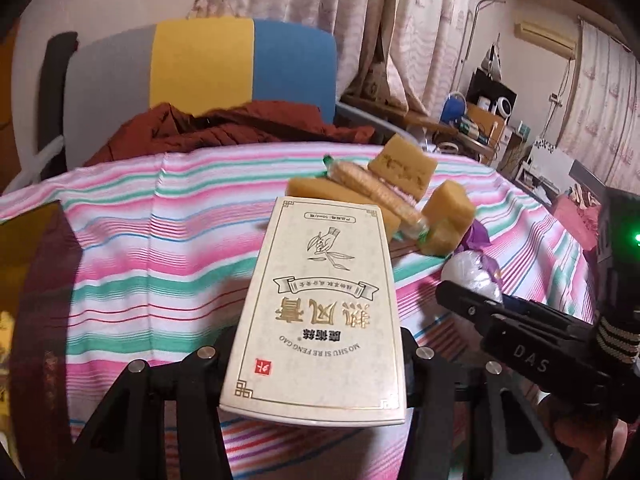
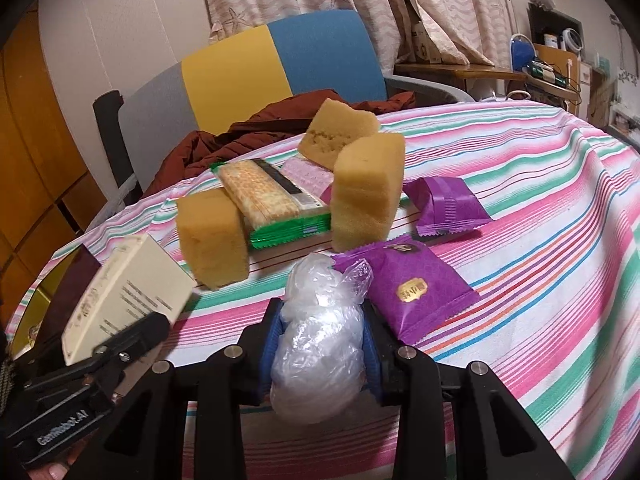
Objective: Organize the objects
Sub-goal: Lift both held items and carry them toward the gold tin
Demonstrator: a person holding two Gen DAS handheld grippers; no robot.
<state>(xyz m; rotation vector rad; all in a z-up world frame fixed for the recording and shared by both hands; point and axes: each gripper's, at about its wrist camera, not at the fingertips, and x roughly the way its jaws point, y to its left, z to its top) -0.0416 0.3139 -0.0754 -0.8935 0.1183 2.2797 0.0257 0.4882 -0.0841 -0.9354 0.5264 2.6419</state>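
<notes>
Cream box (image 1: 320, 312) clamped in left tool (image 1: 316, 354), crumpled plastic bag (image 2: 320, 344) in right tool (image 2: 320, 344).

Both wrist cams are giving me warm, kinda dim indoor light with a yellowish cast and no hard shadows. Heavy fisheye: the striped table (image 2: 520, 240) bulges like a dome, the curtains (image 1: 400, 40) bend, and the corners go black. In the left view the cream box (image 1: 320, 312) reads sharp enough, gold print catching a little shine, but the stuff behind it smears. In the right view that box (image 2: 132, 292) is blurred, while the crumpled plastic bag (image 2: 320, 340) throws soft white glare.
</notes>
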